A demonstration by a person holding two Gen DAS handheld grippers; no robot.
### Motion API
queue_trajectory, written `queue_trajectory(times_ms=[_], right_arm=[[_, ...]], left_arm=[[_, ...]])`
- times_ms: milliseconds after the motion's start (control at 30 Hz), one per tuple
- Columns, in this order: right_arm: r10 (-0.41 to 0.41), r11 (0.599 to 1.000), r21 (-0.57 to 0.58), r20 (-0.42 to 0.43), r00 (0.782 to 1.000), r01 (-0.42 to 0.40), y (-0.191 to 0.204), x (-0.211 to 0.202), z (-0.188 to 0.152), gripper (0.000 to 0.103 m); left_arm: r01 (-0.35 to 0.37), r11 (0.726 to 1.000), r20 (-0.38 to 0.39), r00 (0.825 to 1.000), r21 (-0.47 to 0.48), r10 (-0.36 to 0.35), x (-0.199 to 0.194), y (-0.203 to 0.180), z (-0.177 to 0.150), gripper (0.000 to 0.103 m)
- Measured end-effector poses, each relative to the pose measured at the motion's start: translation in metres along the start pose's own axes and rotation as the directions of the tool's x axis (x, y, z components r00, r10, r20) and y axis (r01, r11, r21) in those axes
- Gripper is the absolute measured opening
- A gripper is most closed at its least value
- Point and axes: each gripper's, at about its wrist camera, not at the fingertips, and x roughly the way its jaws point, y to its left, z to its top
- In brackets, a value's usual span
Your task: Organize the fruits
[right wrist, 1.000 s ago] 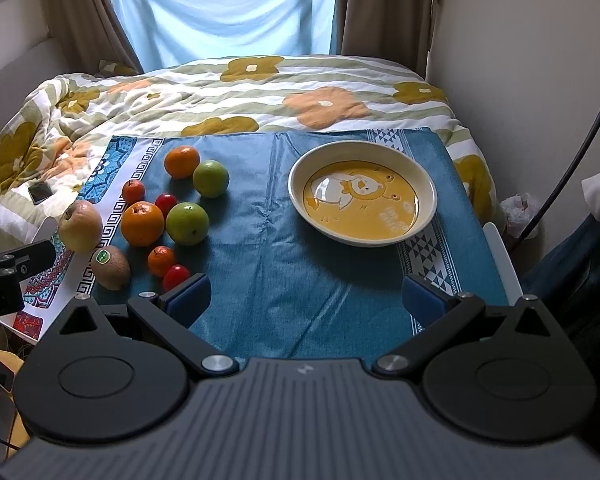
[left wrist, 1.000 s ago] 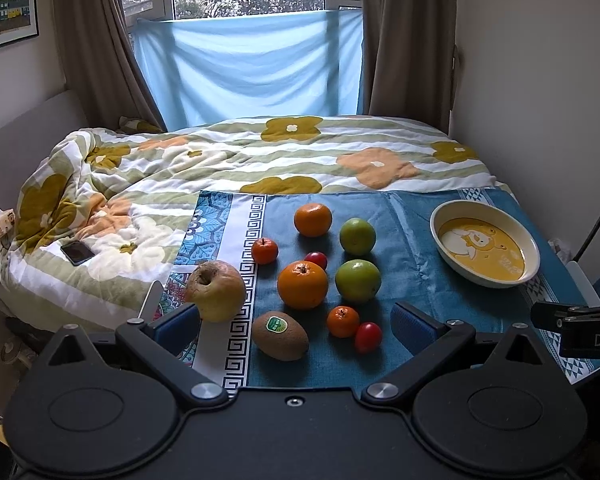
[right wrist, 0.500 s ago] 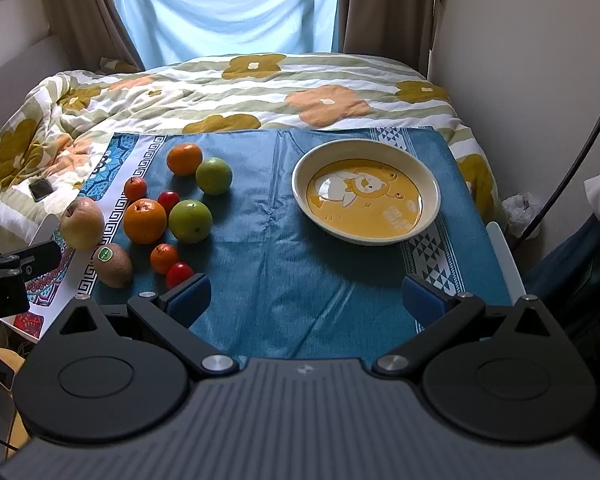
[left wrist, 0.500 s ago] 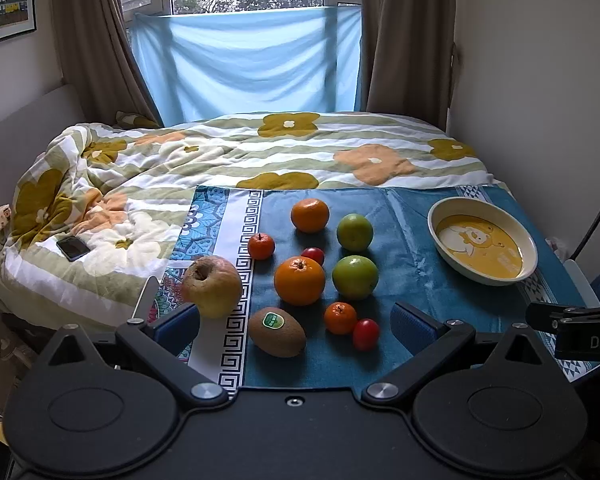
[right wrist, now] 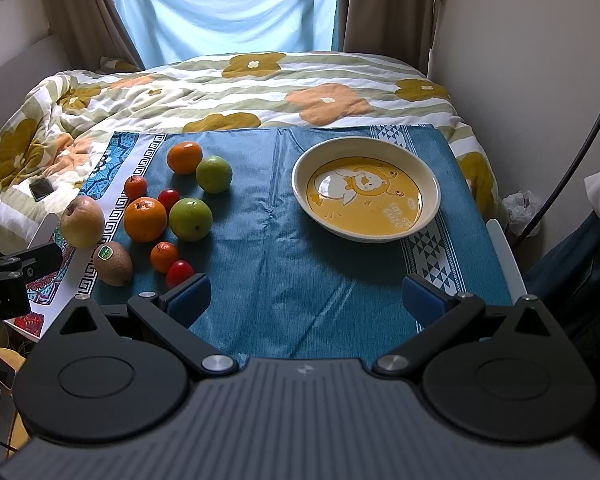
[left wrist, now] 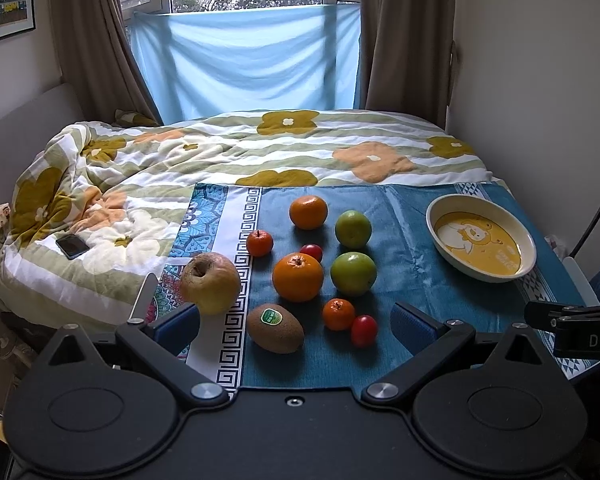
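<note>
1. Fruit lies in a loose cluster on the left part of a blue cloth (right wrist: pixel 300 280) spread over a small table at the foot of a bed with a flowered quilt (left wrist: pixel 260 148).
2. The left gripper (left wrist: pixel 296 326) hovers at the near edge of the cluster with its jaws wide apart and nothing between them; the kiwi (left wrist: pixel 275 328), a small orange (left wrist: pixel 338 313) and a cherry tomato (left wrist: pixel 364 331) lie in the span between its blue pads.
3. The apple (left wrist: pixel 210 282) sits on the patterned white border of the cloth, just beyond the left pad.
4. Behind the kiwi are a large orange (left wrist: pixel 298 277) and a green fruit (left wrist: pixel 353 273) side by side, with a second cherry tomato (left wrist: pixel 311 252) just behind them.
5. Farther back lie a small red-orange fruit (left wrist: pixel 259 242), a second large orange (left wrist: pixel 308 212) and a second green fruit (left wrist: pixel 353 229).
6. The right gripper (right wrist: pixel 306 298) is also spread wide and holds nothing, hovering over bare cloth near the table's front edge.
7. The bowl (right wrist: pixel 366 152), cream-rimmed with a yellow cartoon inside, stands on the right part of the cloth, well apart from the fruit, with no fruit in it.
8. A dark phone (left wrist: pixel 72 246) lies on the quilt to the left.
</note>
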Motion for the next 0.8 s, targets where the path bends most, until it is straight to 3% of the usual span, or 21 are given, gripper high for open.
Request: queue_trajectory(times_ms=[800], right_arm=[[0.004, 1.0, 0.001, 0.001, 1.0, -0.004, -0.0033, -0.0022, -0.0024, 0.103]], left_arm=[[-0.004, 1.0, -0.002, 1.0, 0.001, 0.004, -0.0018, -0.0008, -0.0028, 0.103]])
